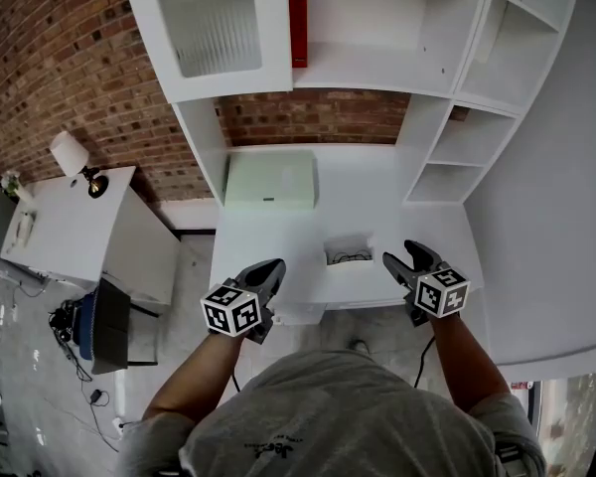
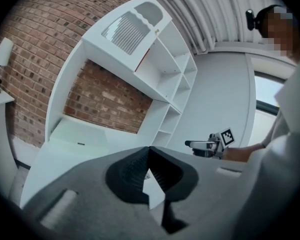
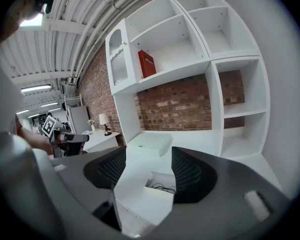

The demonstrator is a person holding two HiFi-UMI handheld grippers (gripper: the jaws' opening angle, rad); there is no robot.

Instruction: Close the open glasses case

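The glasses case point(image 1: 349, 251) is white and lies open near the front of the white desk point(image 1: 268, 237), with dark glasses showing inside. In the right gripper view the glasses case point(image 3: 160, 186) sits just beyond and between my jaws. My right gripper point(image 1: 405, 263) hovers open at the case's right, touching nothing. My left gripper point(image 1: 270, 274) hangs over the desk's front edge, left of the case, jaws shut and empty. The left gripper point(image 2: 149, 151) shows its pads meeting at the tips. The right gripper point(image 3: 149, 166) shows a wide gap.
A flat white box point(image 1: 270, 180) lies at the back of the desk. White shelves point(image 1: 457, 137) rise on the right, and a cabinet above holds a red book point(image 1: 297, 13). A side table with a lamp point(image 1: 72, 155) stands at the left.
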